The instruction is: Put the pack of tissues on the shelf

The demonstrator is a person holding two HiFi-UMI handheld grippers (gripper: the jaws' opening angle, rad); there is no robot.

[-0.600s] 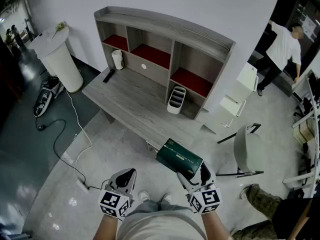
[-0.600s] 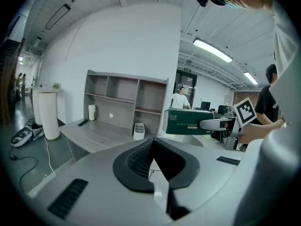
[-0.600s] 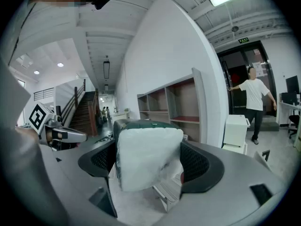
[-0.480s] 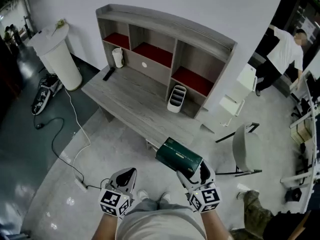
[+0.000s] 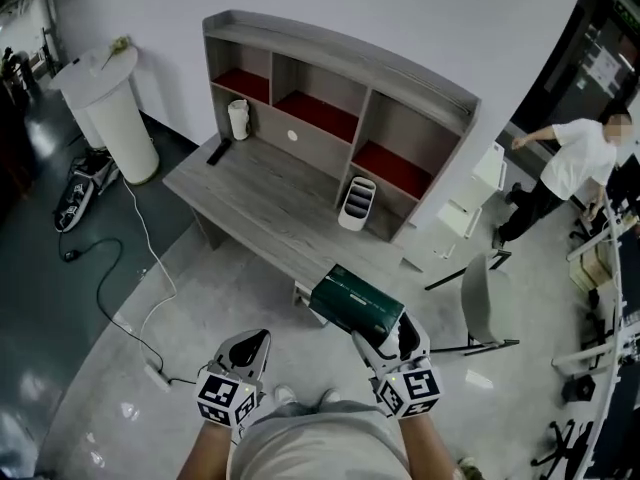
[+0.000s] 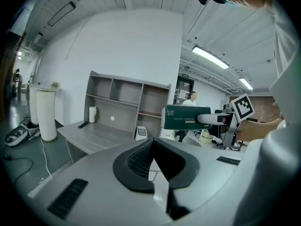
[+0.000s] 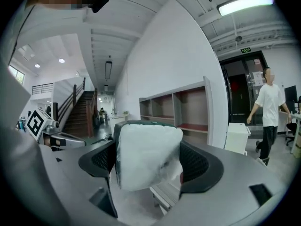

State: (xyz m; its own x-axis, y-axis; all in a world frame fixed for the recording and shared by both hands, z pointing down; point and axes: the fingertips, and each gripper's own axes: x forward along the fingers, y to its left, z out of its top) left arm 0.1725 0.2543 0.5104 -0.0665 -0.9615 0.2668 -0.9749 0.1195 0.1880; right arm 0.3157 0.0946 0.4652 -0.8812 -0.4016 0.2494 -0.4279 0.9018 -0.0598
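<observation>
Pressing from both sides, the pads (image 7: pixel 195 161) of the right gripper (image 7: pixel 148 160) are closed on the pack of tissues (image 5: pixel 357 302), held in the air well in front of the shelf (image 5: pixel 340 63); the left gripper (image 6: pixel 151 160) is closed, empty.

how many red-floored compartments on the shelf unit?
3, in a row across the shelf: left compartment, middle compartment, right compartment. None seems hidden.
</observation>
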